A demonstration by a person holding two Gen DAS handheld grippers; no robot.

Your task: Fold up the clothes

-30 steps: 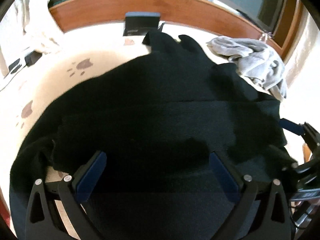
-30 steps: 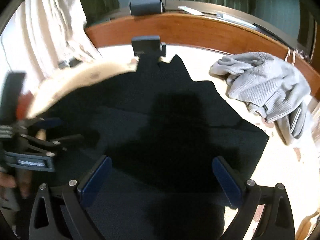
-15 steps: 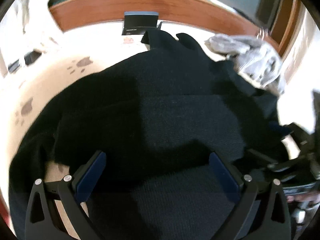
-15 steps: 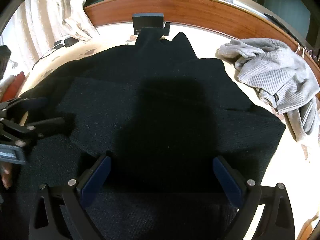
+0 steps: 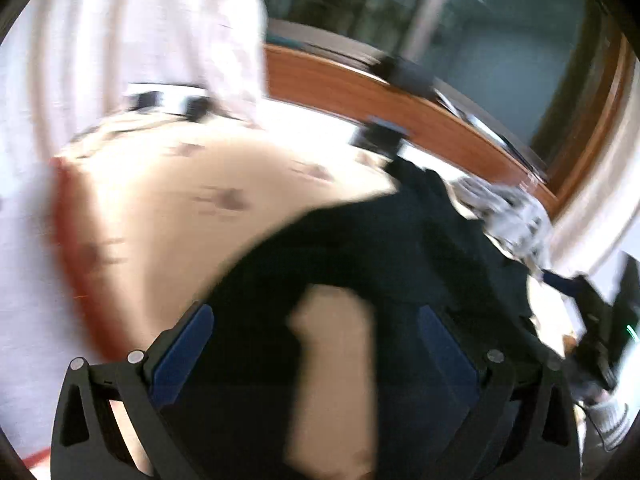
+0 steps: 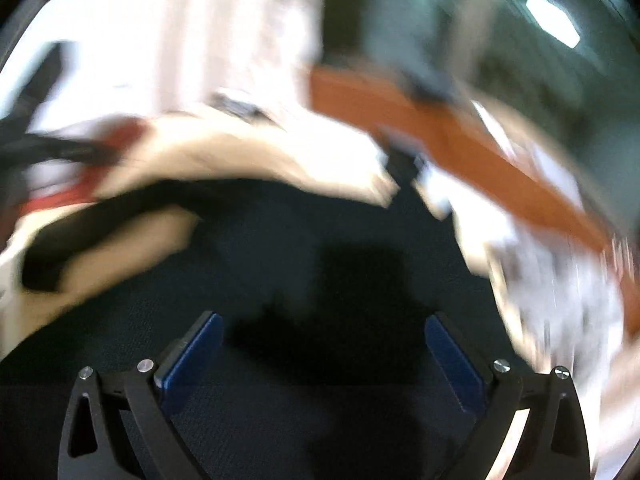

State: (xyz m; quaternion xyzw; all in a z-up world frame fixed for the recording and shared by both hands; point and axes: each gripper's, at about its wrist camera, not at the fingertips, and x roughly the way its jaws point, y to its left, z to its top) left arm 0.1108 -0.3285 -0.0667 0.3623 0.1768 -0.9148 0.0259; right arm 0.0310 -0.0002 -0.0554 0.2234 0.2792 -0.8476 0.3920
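A dark navy garment (image 5: 392,256) lies spread on the cream bedsheet (image 5: 168,216), partly folded. Both views are heavily blurred. My left gripper (image 5: 316,344) is open above the garment's near left edge, where a patch of bare sheet shows between the fingers. My right gripper (image 6: 324,348) is open over the navy garment (image 6: 304,248), with nothing between its pads. A dark sleeve or edge (image 6: 80,236) of the garment reaches out to the left. The right gripper's body (image 5: 600,320) shows at the left wrist view's right edge.
A grey knit garment (image 5: 508,212) lies crumpled at the far right of the bed, also blurred as grey garment (image 6: 560,288). A wooden bed frame (image 5: 400,108) runs along the far side. Pale curtains (image 5: 140,32) hang at the left. A small dark device (image 5: 380,138) sits beyond the navy garment.
Both cameras have swung sharply to the left and both views are now motion-blurred. More bare sheet and curtain shows at the left. Both grippers stay open.
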